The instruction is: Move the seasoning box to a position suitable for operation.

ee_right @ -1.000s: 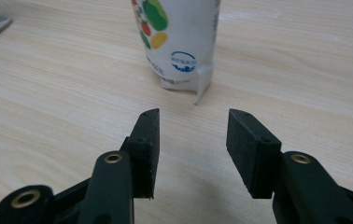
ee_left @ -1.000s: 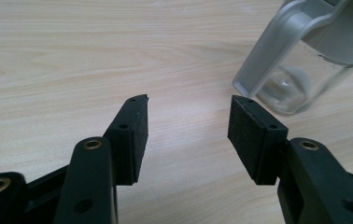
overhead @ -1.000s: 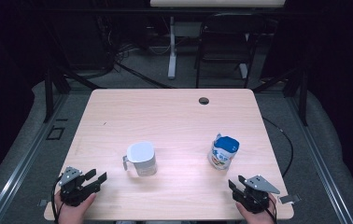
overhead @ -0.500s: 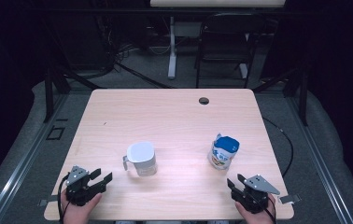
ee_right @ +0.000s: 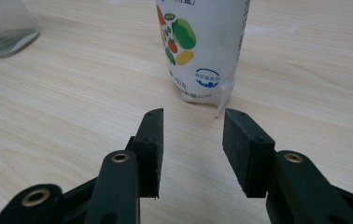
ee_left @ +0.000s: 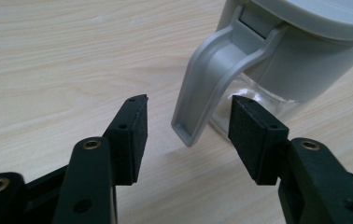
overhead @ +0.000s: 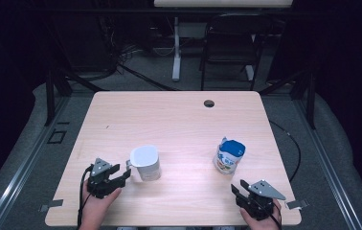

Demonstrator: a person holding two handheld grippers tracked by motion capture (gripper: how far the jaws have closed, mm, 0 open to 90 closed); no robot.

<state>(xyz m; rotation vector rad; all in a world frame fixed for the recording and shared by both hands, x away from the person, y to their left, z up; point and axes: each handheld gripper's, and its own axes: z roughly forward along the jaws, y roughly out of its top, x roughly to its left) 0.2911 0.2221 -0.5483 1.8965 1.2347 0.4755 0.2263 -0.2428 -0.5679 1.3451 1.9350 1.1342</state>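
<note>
- Here the left gripper is just left of the jug, and its jaws stand apart with the jug handle between them, not yet touched.
- The jug stands upright on the table, so its long axis is vertical; the grey lid is on top and the handle points to the left, toward the left gripper.
- I judge one risk here: the handle end hangs free and is nearer to the right pad, so closing off-centre may push the jug and turn it before the grip is firm.
- Also, if the jaws take only the low tip of the handle, the jug may swing or slip when it is lifted.
- To the right of the jug, well apart, stands the carton, upright too, with its blue top open or folded; I cannot tell which.
- The right gripper is right of the jug and near the front edge, below the carton; its jaws are apart and empty, and the carton is ahead of them.
- If this gripper goes forward low, it may knock the light carton over instead of holding it.
</note>
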